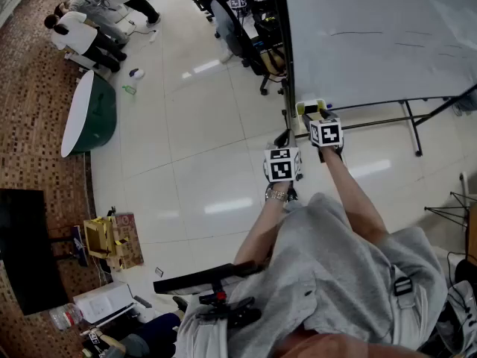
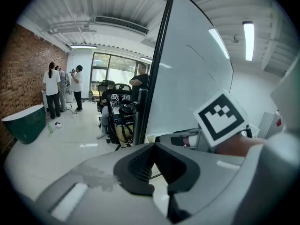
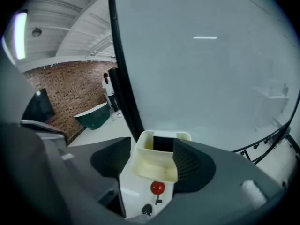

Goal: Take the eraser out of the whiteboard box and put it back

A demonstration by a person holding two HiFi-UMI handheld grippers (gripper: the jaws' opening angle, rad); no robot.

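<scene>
1. The right gripper [image 3: 151, 149] has its jaws spread wide and grips nothing; both dark ribbed pads are free
2. The whiteboard box [image 3: 154, 165], a cream open-topped tray, shows in the gap between those jaws, slightly ahead of the tips; its right side runs behind the right-hand pad, and whether pad and box touch there cannot be told
3. The eraser [image 3: 164, 143], a black block, sits inside the box at its far side, up against the whiteboard [image 3: 211, 69], untouched by either pad
4. Below the box, in the right gripper view, a small red knob [image 3: 157, 188] shows in the gap lower down between the jaws
5. The left gripper [image 2: 154, 149] has its jaws pressed together, the two black pads meeting along a line, with nothing caught between them
6. It touches neither box nor eraser; its view looks past the dark edge of the whiteboard, and the right gripper's marker cube [image 2: 220, 118] fills the space to its right
7. From the head view the box hangs at the lower left corner of the whiteboard, the right gripper is just under it, and the left gripper is close beside the right one, lower and nearer the person
</scene>
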